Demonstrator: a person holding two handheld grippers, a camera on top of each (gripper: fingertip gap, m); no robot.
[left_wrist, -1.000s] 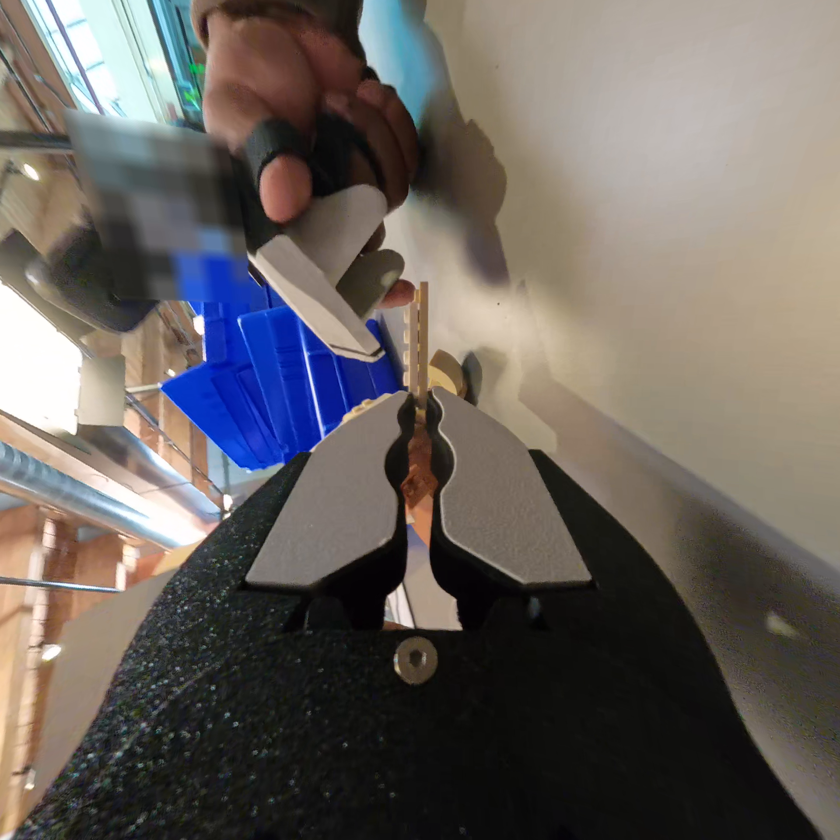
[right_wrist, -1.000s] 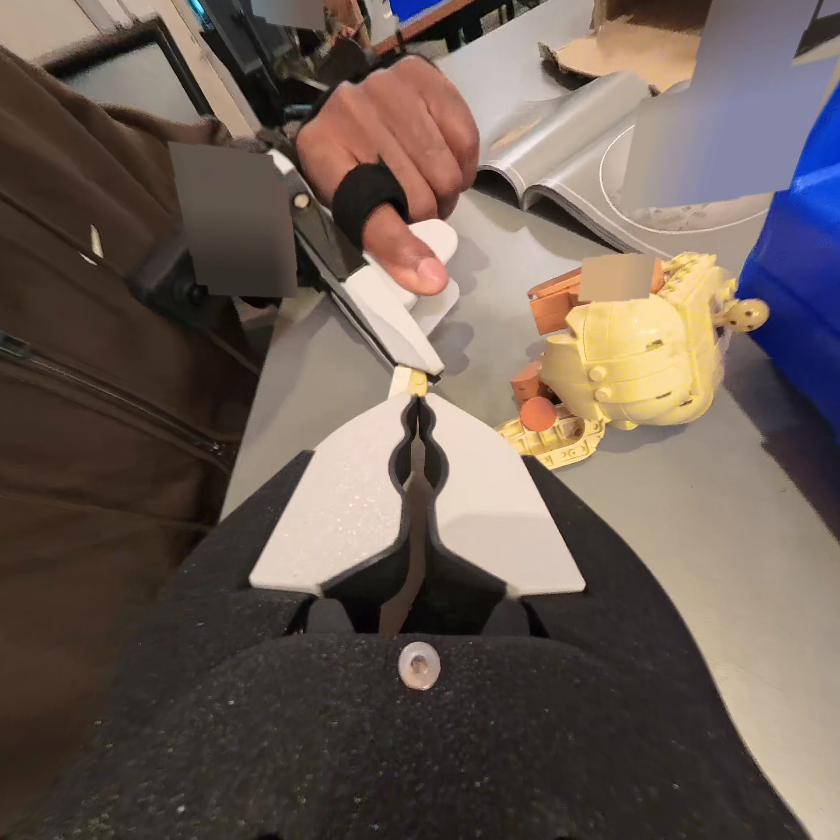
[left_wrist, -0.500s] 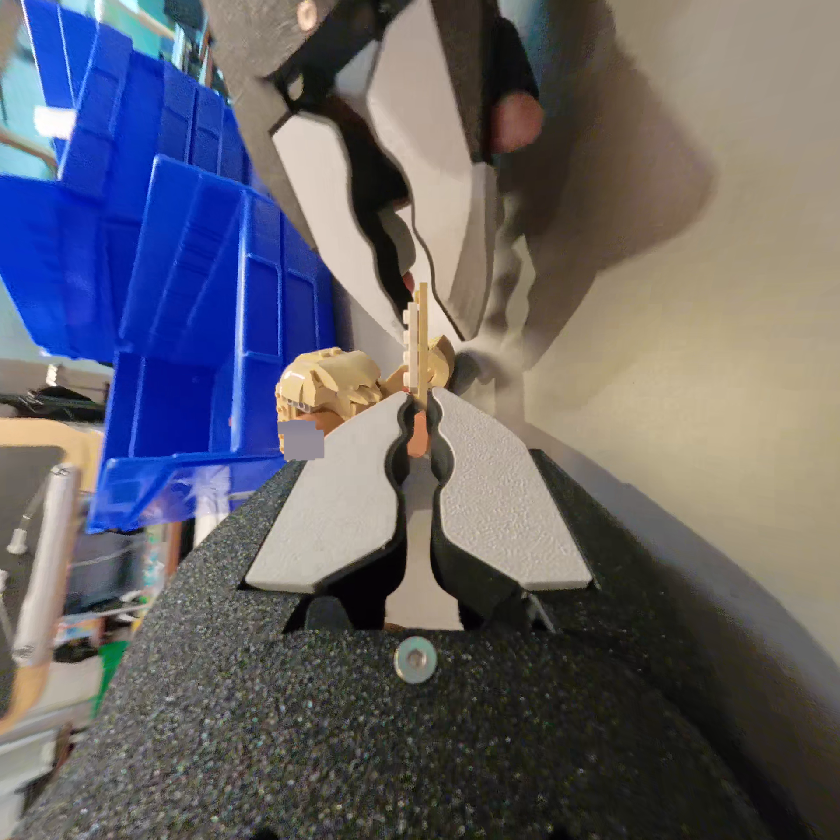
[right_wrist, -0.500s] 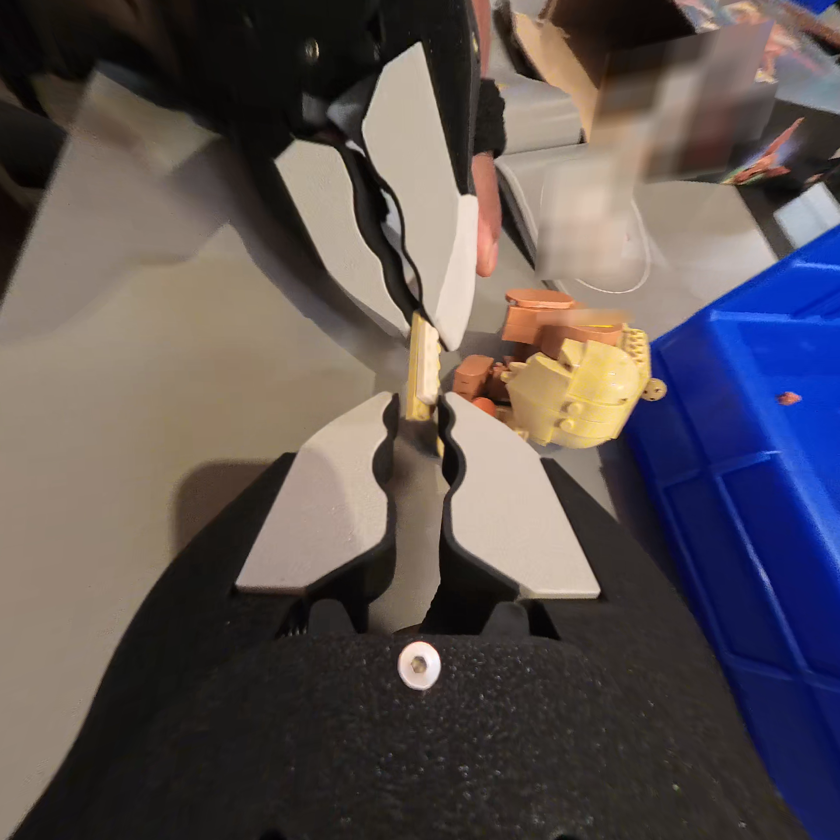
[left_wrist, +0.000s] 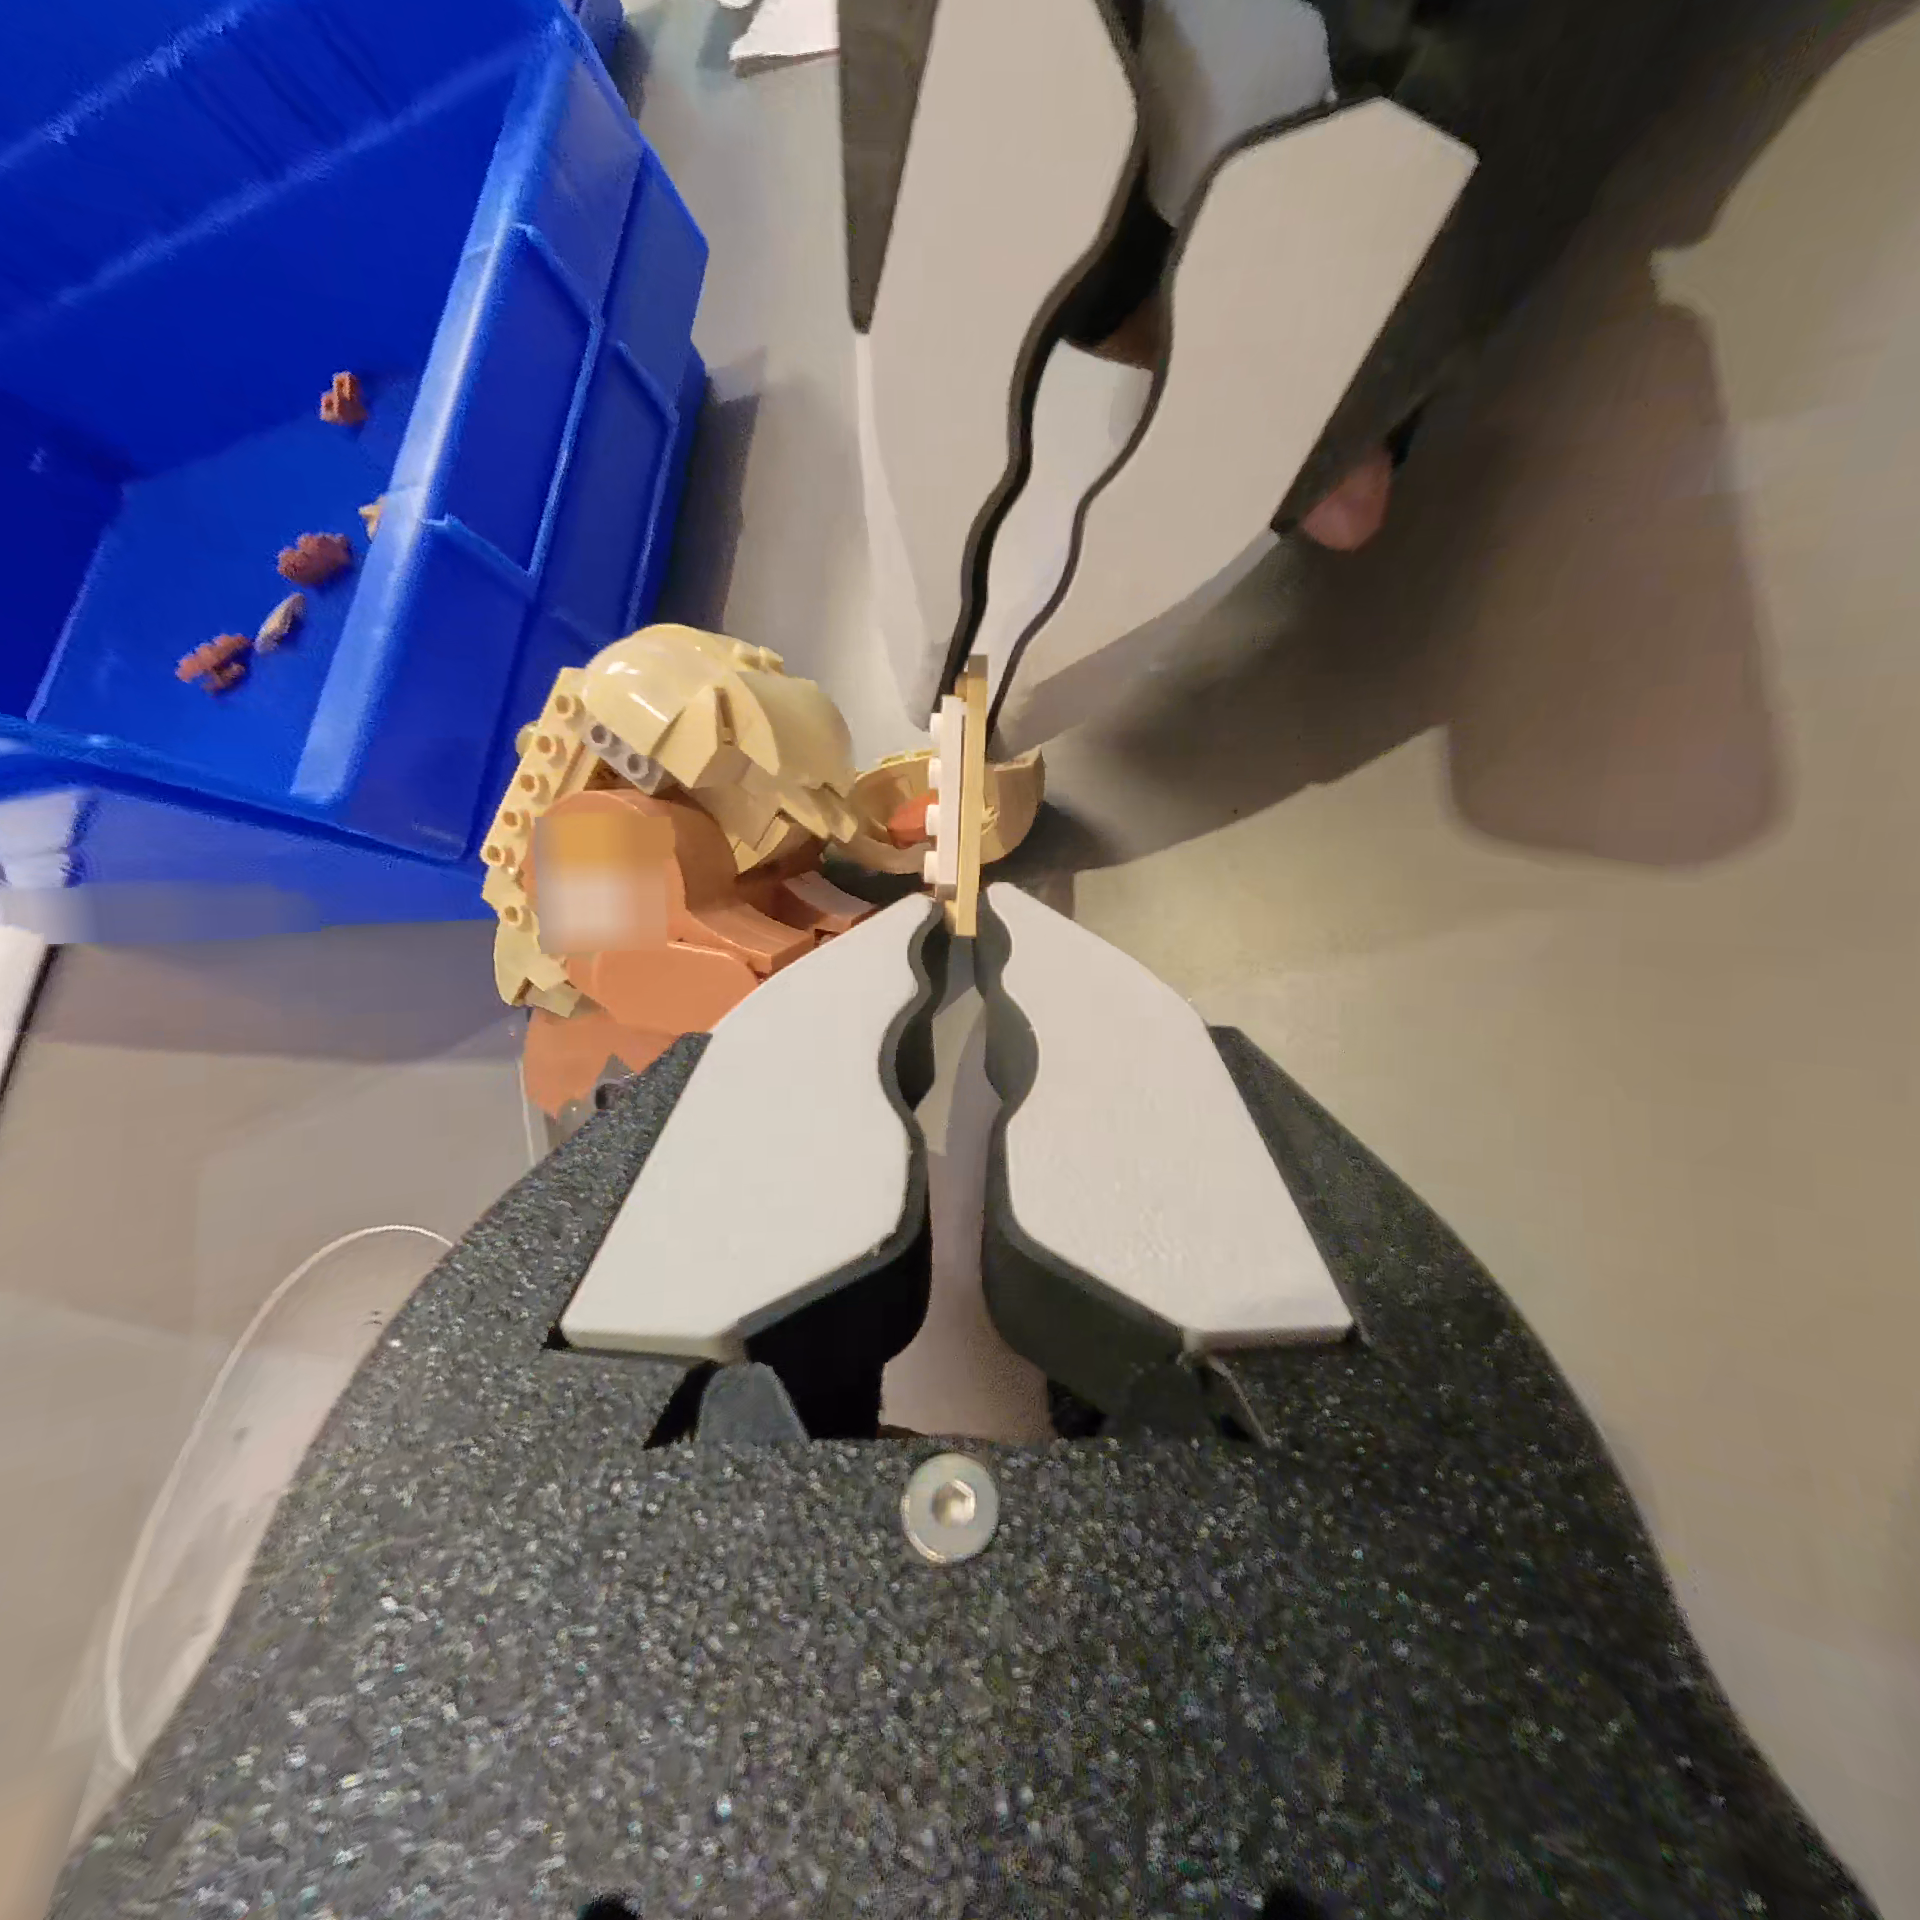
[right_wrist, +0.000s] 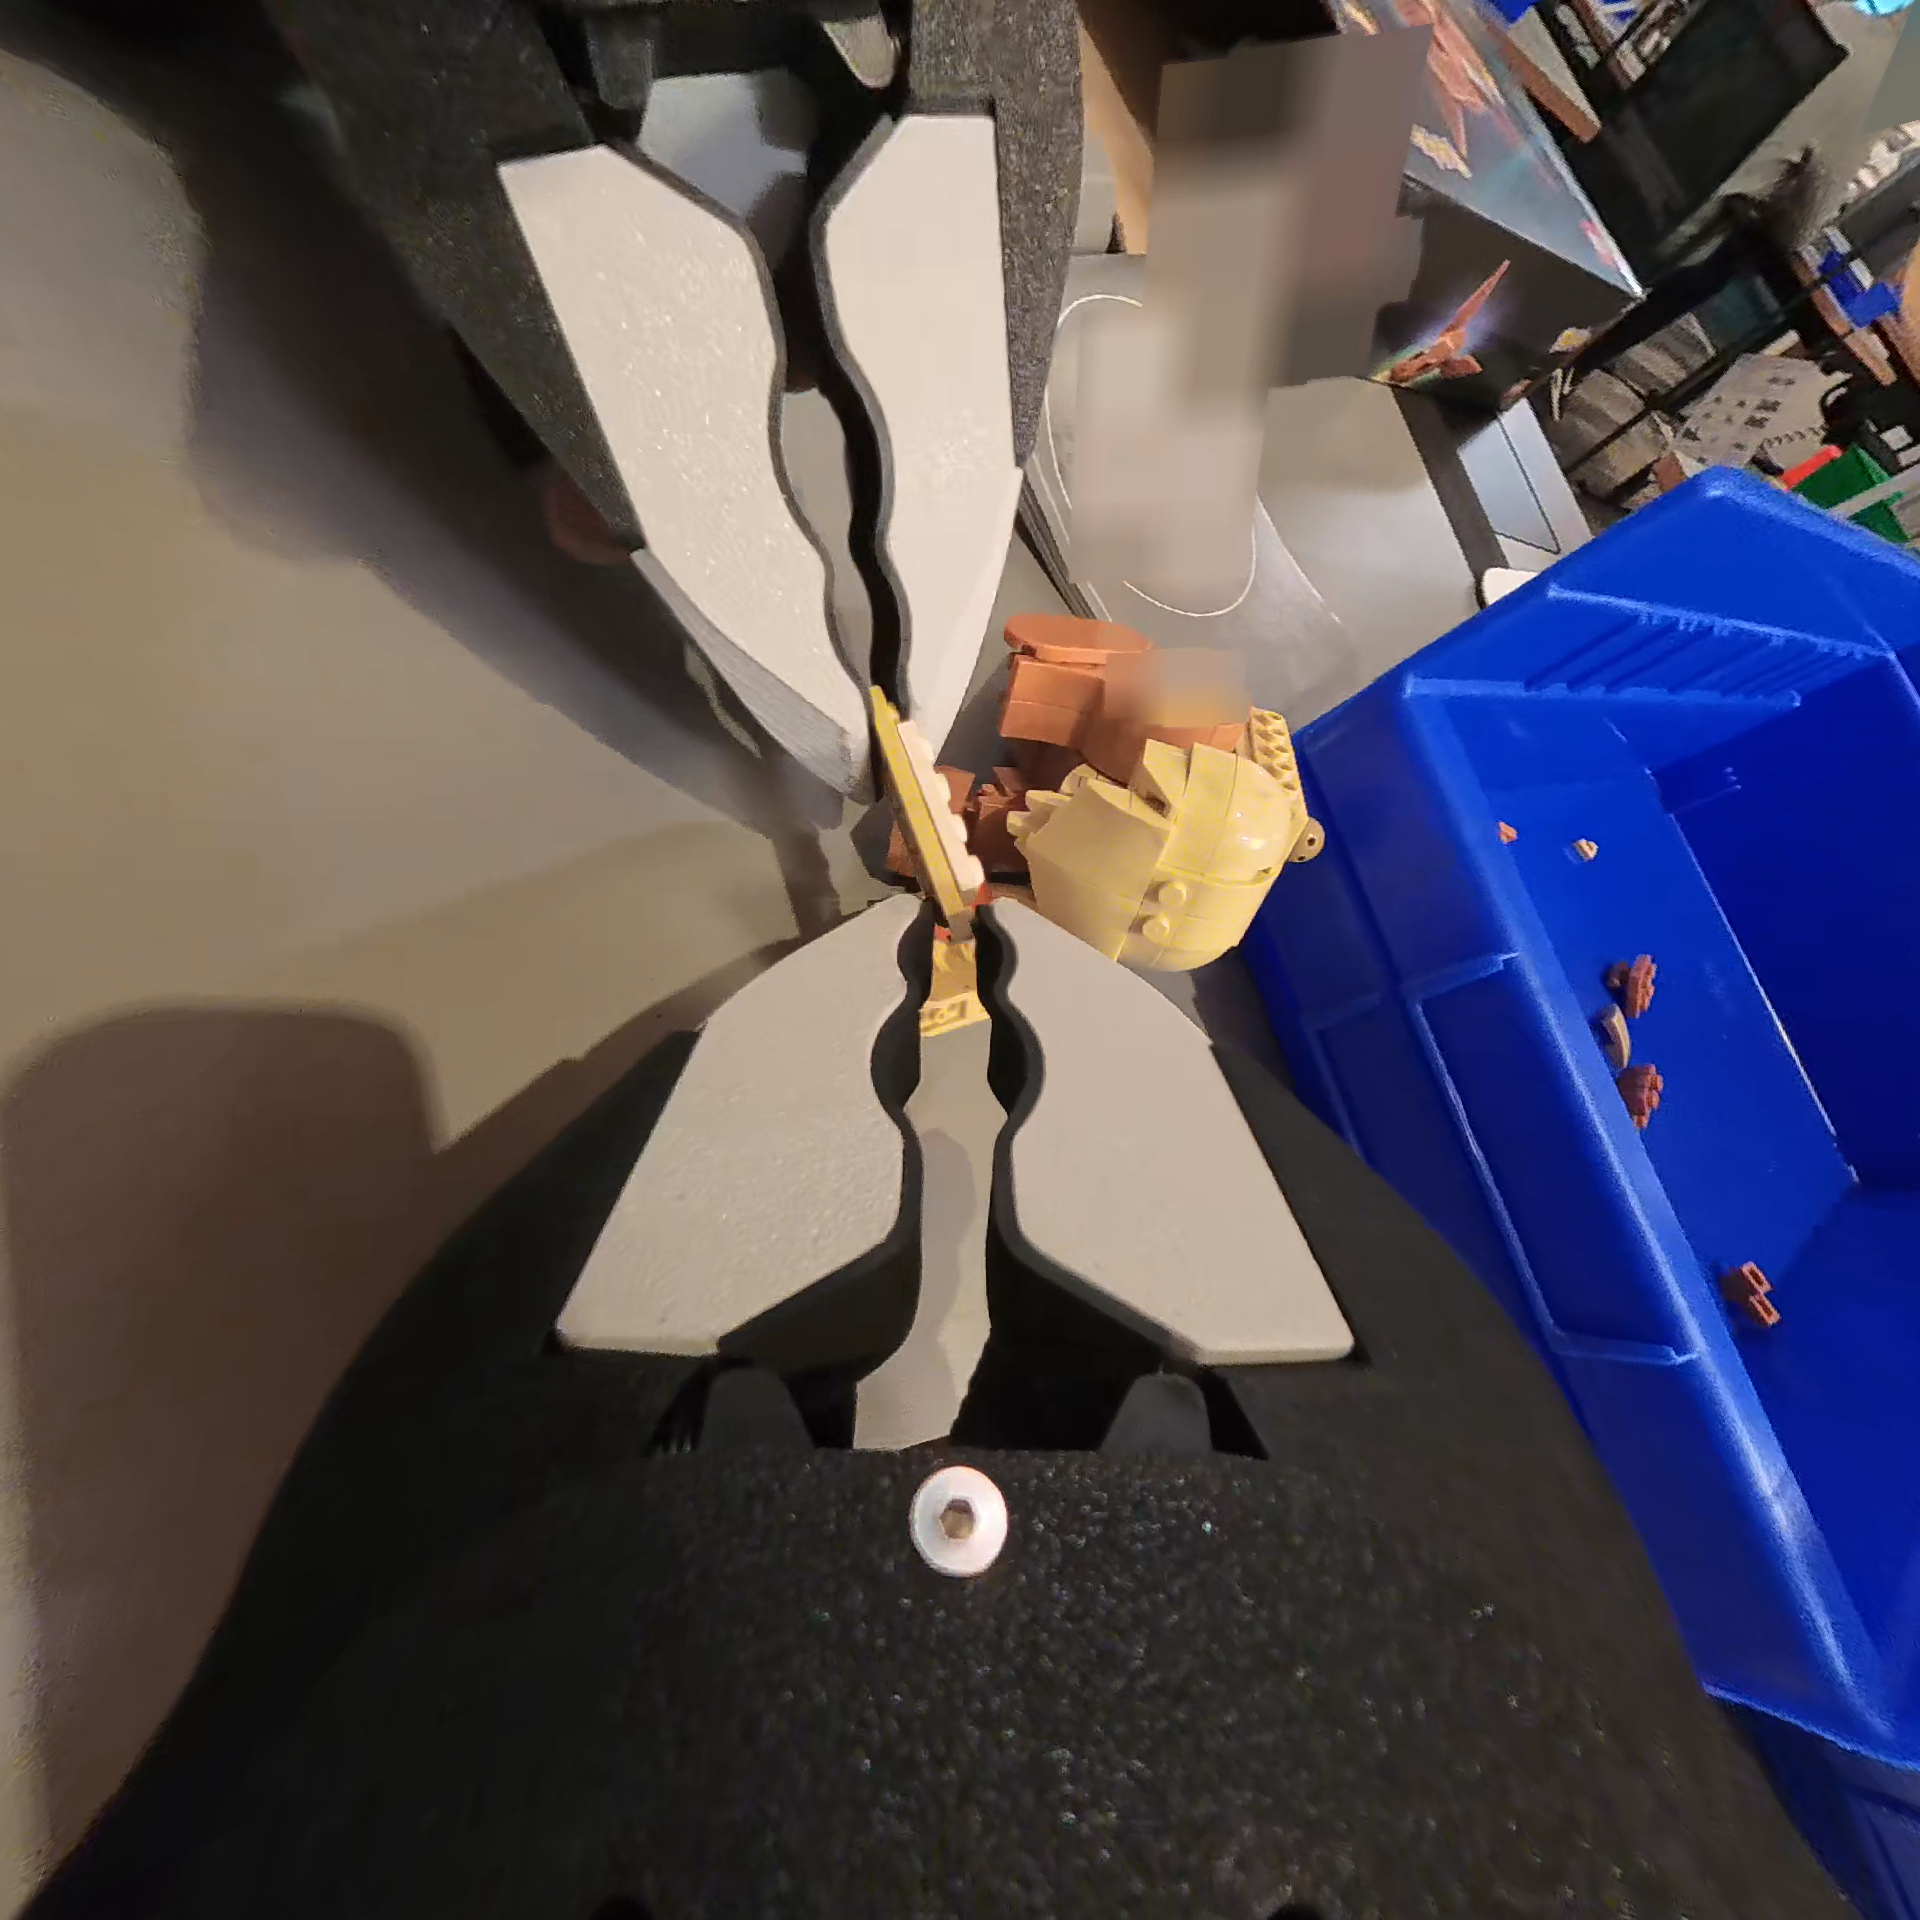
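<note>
A thin tan plate with a smaller white plate stuck on it (left_wrist: 961, 800) hangs in the air between my two grippers, which face each other tip to tip. My left gripper (left_wrist: 958, 912) is shut on one end of it. My right gripper (right_wrist: 951, 920) is shut on the other end, the one bearing the white plate (right_wrist: 925, 821). The right gripper comes in from the top of the left wrist view (left_wrist: 971, 681), and the left gripper comes in from the top of the right wrist view (right_wrist: 883, 717). A tan and brown brick-built figure head (left_wrist: 675, 831) lies on the grey table (left_wrist: 1455, 1039) just behind the plate.
A blue bin (right_wrist: 1610, 935) with several small brown pieces (right_wrist: 1631, 987) stands next to the figure head (right_wrist: 1164, 842). A loose yellow piece (right_wrist: 951, 997) lies on the table under my right jaws. An open booklet (right_wrist: 1195, 540) and boxes lie farther back.
My right gripper was shut with nothing in it by the plate's tip, opened wide, then closed on the plate's free end. My left gripper kept its hold. Both swung round towards the bin.
</note>
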